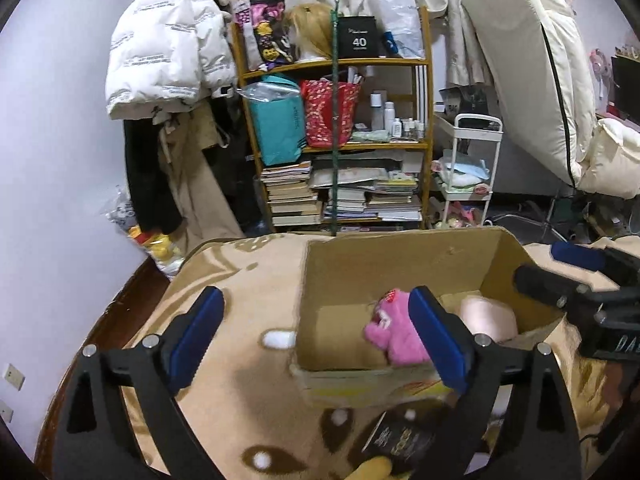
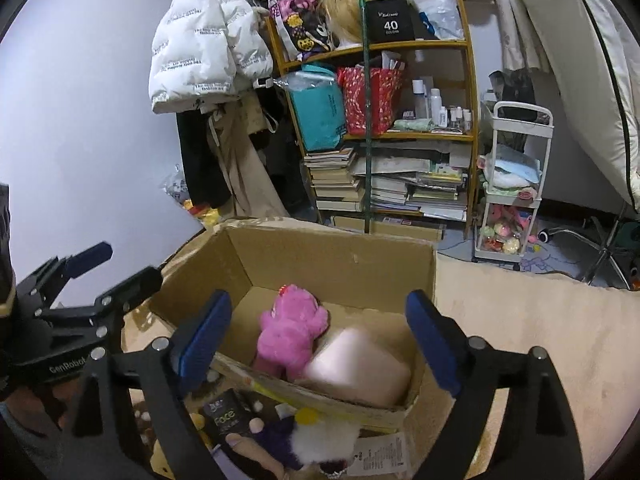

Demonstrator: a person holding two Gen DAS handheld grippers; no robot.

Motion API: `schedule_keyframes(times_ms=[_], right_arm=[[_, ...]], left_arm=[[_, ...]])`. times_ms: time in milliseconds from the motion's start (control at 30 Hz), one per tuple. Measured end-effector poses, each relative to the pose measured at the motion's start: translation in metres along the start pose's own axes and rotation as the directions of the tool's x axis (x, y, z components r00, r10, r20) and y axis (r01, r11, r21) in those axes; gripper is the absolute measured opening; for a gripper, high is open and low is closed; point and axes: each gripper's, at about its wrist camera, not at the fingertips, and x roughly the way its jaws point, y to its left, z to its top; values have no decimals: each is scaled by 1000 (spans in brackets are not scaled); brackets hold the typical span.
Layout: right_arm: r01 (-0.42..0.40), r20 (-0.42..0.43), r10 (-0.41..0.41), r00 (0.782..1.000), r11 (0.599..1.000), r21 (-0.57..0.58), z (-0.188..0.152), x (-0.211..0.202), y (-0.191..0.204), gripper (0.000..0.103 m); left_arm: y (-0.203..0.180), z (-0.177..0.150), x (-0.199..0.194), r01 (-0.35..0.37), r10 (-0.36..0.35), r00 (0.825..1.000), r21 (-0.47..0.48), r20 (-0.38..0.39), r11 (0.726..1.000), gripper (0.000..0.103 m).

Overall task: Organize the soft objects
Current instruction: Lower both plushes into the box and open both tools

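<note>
The pink bear (image 2: 290,330) lies in the box (image 2: 340,256), with a pale cushion (image 2: 360,368) at its 4 o'clock. More toys (image 2: 316,444) wait at the box's 6 o'clock. Both grippers, left (image 1: 316,334) and right (image 2: 320,336), are spread wide and hold nothing. A careless reach might bump the box wall and tip it.

Matt corrugated cardboard box (image 2: 332,256); fuzzy pink plush (image 2: 290,330); fleecy blanket (image 1: 240,276).

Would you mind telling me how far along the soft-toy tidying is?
Done: a pink plush bear and a pale pink cushion lie inside the open cardboard box. In hand: nothing; the left claw and right claw are open. Left: a white-and-purple plush toy outside the box.
</note>
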Motion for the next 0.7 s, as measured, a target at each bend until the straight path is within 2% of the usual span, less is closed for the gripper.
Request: schedule_keyframes(times_ms=[100, 233, 367, 700], right_arm=[[21, 8, -21, 1000, 1000, -10, -1, -13, 4, 103], [1, -6, -1, 1000, 1000, 24, -7, -32, 6, 103], [13, -23, -13, 1000, 1000, -4, -16, -48, 15, 103], [33, -92, -33, 995, 999, -1, -57, -85, 33, 103]], left_arm=[[7, -2, -13, -9, 9, 1000, -7, -6, 1000, 94], [13, -4, -32, -14, 14, 1000, -22, -6, 1000, 99], [15, -9, -50, -7, 7, 1000, -26, -10, 1000, 100], [18, -36, -85, -2, -1, 997, -40, -80, 999, 100]])
